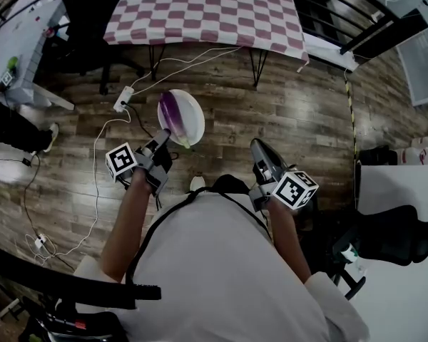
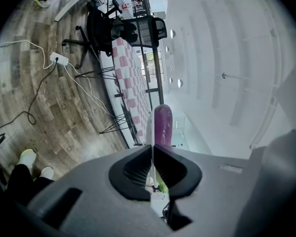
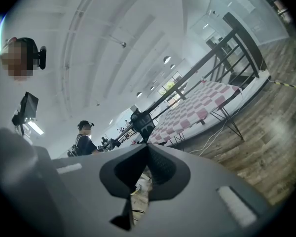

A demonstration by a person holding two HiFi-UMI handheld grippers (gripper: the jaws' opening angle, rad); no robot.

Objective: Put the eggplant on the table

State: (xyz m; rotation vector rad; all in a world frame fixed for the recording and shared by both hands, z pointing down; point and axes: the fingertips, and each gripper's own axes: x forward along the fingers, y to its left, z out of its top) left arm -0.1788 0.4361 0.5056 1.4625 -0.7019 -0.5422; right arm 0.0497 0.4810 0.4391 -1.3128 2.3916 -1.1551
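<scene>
Left gripper (image 1: 162, 143): my jaws are clamped on the rim of the white plate (image 1: 193, 114). The eggplant (image 1: 172, 112) lies on it at 12 o'clock. Right gripper (image 1: 260, 151): jaws together, empty. Eggplant probably glossy, firm, apt to roll; grip mid-body. Plank floor (image 1: 307, 112) below; checkered table (image 1: 207, 9) far at 12.

Head overhead, gripper views share table (image 1: 200, 13)

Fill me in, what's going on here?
A person stands on the wooden floor, carrying a round white plate with a purple eggplant lying on it. The left claw is clamped on the plate's rim; the right claw is shut and empty. The table with the pink-and-white checked cloth is ahead, so the eggplant isn't there yet.
</scene>
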